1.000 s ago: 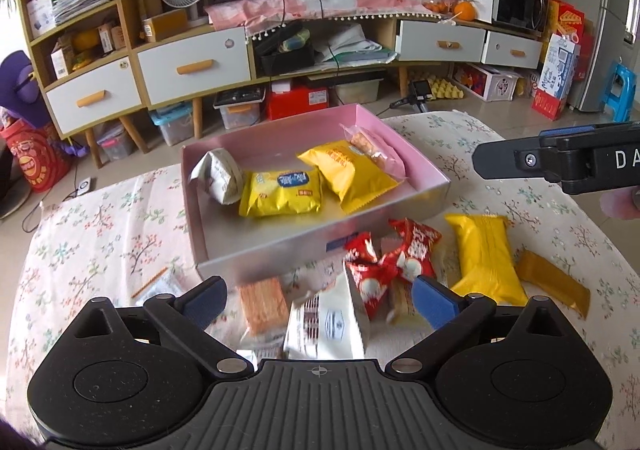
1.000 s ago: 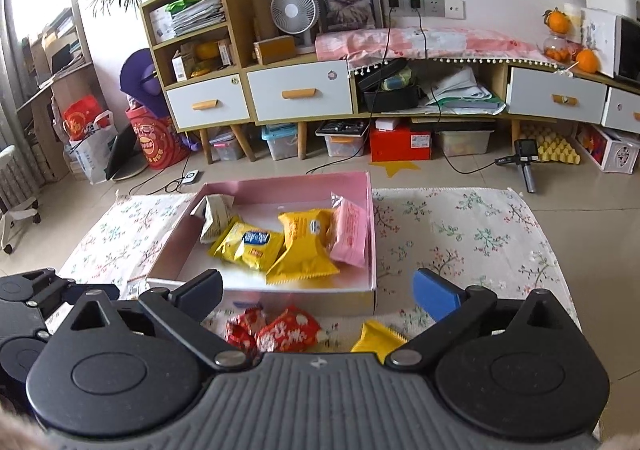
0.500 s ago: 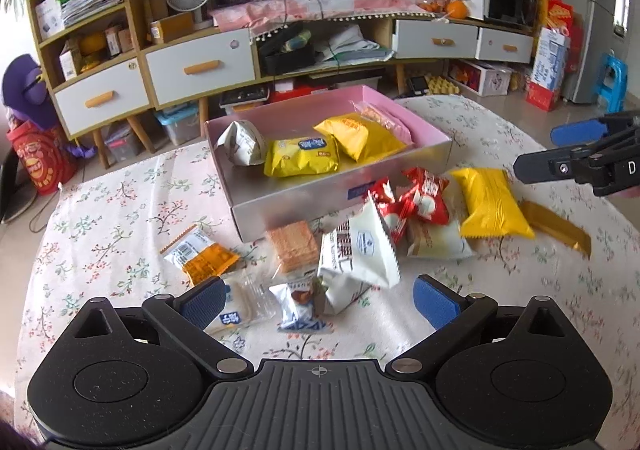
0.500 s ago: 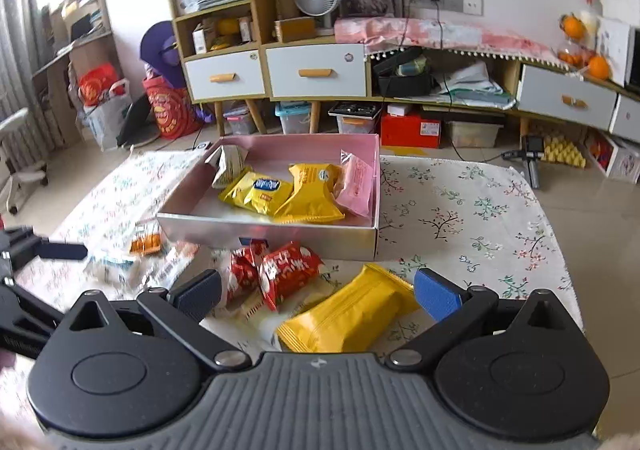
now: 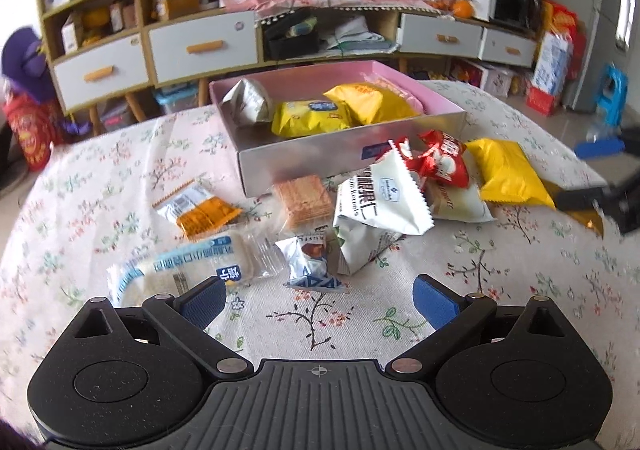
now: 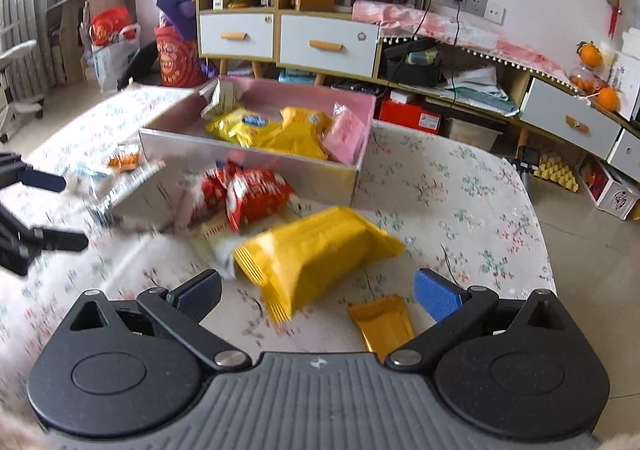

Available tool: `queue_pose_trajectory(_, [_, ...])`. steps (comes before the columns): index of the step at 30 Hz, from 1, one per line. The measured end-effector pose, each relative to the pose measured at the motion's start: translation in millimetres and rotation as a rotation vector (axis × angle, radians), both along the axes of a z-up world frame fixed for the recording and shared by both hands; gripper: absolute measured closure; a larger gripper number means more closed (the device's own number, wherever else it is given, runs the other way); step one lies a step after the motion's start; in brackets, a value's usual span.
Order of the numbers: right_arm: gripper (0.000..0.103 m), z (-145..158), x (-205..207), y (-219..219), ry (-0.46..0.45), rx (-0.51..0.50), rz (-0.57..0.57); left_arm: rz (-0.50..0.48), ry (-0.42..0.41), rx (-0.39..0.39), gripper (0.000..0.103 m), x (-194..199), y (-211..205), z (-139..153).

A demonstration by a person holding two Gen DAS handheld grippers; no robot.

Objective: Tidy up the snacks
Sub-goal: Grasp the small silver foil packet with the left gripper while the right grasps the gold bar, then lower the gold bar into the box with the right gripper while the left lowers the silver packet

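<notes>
Pink box point(image 5: 420, 100), now farther from both spread, empty tongs point(image 5: 320, 300) point(image 6: 318, 292), holds yellow packets point(image 5: 310, 118); more loose snacks point(image 5: 380, 206) show on the surface point(image 5: 100, 178).

one pink box point(image 5: 436, 102) holds four packets: one grey point(image 5: 246, 104), two yellow point(image 5: 310, 118) and one pink point(image 6: 345, 132). loose on the tabletop point(image 5: 100, 186): two red packets point(image 5: 442, 158), one big yellow bag point(image 5: 506, 174), one gold wrapper point(image 6: 382, 324), one cracker stack point(image 5: 304, 196), two white bags point(image 5: 380, 196). other small packets are too blurred to count surely.
</notes>
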State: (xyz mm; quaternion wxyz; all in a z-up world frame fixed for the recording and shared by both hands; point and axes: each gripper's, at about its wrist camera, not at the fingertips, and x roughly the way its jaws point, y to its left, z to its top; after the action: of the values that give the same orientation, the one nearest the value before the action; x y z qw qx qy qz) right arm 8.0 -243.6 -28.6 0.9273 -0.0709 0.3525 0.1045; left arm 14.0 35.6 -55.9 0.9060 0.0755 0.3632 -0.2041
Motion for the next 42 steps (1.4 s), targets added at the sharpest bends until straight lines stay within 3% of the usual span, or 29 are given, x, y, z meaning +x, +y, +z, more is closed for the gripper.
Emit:
queue_pose_trajectory(4, [0.000,-8,0,-12,0.027,-0.006,-0.019,0.035,0.010,-0.049,0.008,5,2,-4])
queue_pose_trajectory(11, [0.001,-25,2,-34,0.098,-0.016,-0.066,0.084,0.096,-0.115,0.045,19,6,-14])
queue_pose_trajectory(17, [0.004,-37,5,-52,0.154,0.022,-0.115,0.127,0.106,-0.172,0.059,29,7,-15])
queue_pose_trajectory(21, [0.008,-36,8,-54,0.172,0.067,-0.128,0.128,0.093,-0.166,0.066,33,3,-17])
queue_pose_trajectory(26, [0.030,-32,5,-50,0.158,0.061,-0.077,0.127,0.097,-0.143,0.079,34,1,-15])
queue_pose_trajectory(30, [0.048,-29,3,-45,0.159,0.059,-0.038,0.129,0.101,-0.124,0.080,31,1,-15])
queue_pose_trajectory(34, [0.074,-26,5,-37,0.165,0.055,-0.004,0.120,0.117,-0.092,0.080,26,-2,-11])
queue_pose_trajectory(37, [0.077,-24,5,-25,0.173,0.004,-0.008,0.113,0.126,-0.076,0.081,21,0,-10])
queue_pose_trajectory(42, [0.077,-21,1,-2,0.208,0.001,0.055,0.096,0.143,-0.063,0.081,12,3,-8])
